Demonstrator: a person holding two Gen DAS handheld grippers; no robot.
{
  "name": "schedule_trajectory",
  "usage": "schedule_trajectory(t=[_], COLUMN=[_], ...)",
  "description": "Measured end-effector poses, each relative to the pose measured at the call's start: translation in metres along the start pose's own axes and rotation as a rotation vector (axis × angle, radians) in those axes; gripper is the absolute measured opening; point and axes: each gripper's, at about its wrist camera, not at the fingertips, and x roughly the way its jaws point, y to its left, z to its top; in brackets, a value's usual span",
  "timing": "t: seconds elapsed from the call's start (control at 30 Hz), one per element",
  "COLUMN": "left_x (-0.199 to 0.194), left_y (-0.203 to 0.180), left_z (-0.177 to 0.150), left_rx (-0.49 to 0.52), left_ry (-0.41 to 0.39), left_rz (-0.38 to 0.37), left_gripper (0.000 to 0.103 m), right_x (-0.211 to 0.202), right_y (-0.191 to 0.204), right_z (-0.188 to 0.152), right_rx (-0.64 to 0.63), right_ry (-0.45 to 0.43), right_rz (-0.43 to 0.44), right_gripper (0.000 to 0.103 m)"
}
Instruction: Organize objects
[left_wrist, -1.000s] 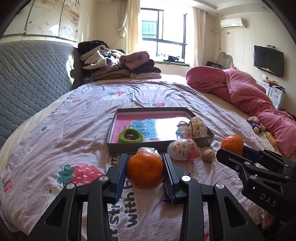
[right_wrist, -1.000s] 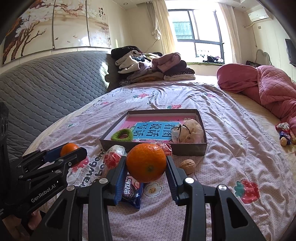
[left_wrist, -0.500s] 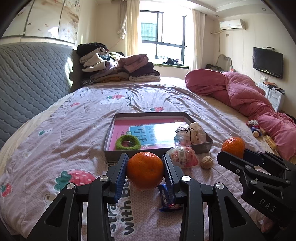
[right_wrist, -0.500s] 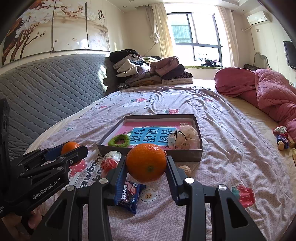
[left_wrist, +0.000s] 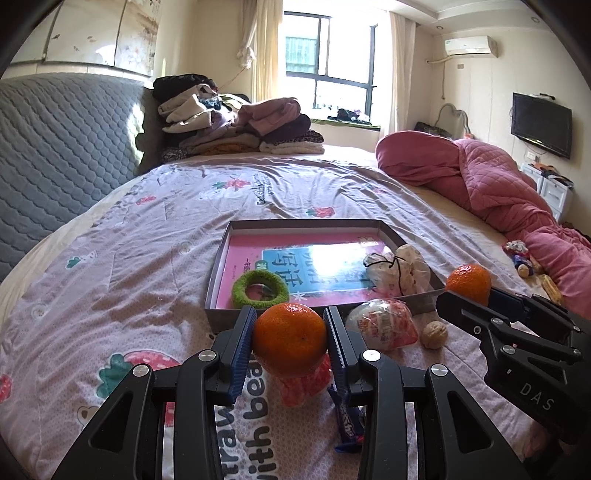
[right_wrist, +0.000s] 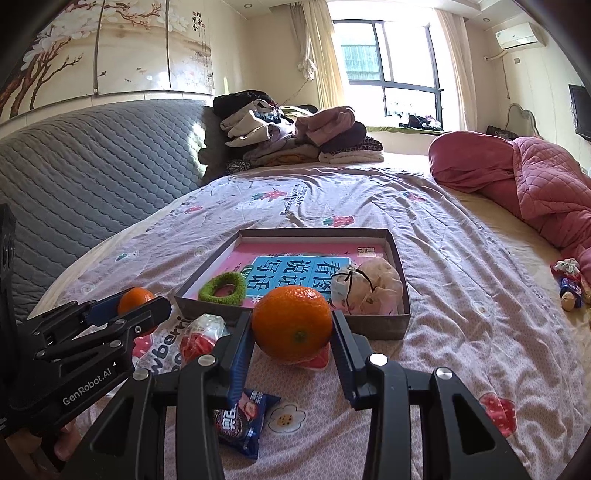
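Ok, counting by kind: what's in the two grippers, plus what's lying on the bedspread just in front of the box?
Oranges: 2, one in the left gripper, one in the right gripper
Snack packets: 3, a clear packet, a red packet, a blue packet
Walnuts: 1
Total: 6

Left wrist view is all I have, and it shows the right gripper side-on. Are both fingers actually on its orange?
Observer: Yes. In the right wrist view the right gripper has a finger pressed against each side of the orange, which sits in the air in front of the box.
Operator: And the blue thing half hidden behind my finger?
Observer: It is a blue snack packet with a strawberry picture, lying flat on the bedspread, outside the box.
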Motion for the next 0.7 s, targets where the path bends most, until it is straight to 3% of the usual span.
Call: schedule_trajectory(t=[0.7], left_x=[0.021], left_y=[0.0], left_z=[0.057], left_rx=[0.027], left_ry=[-0.009], left_rz=[0.033], left_gripper=[0.038], right_x=[0.038], right_y=[-0.008], right_z=[0.048], right_rx=[-0.011], right_ry=[-0.016], right_rz=[-0.002], right_gripper=[0.041])
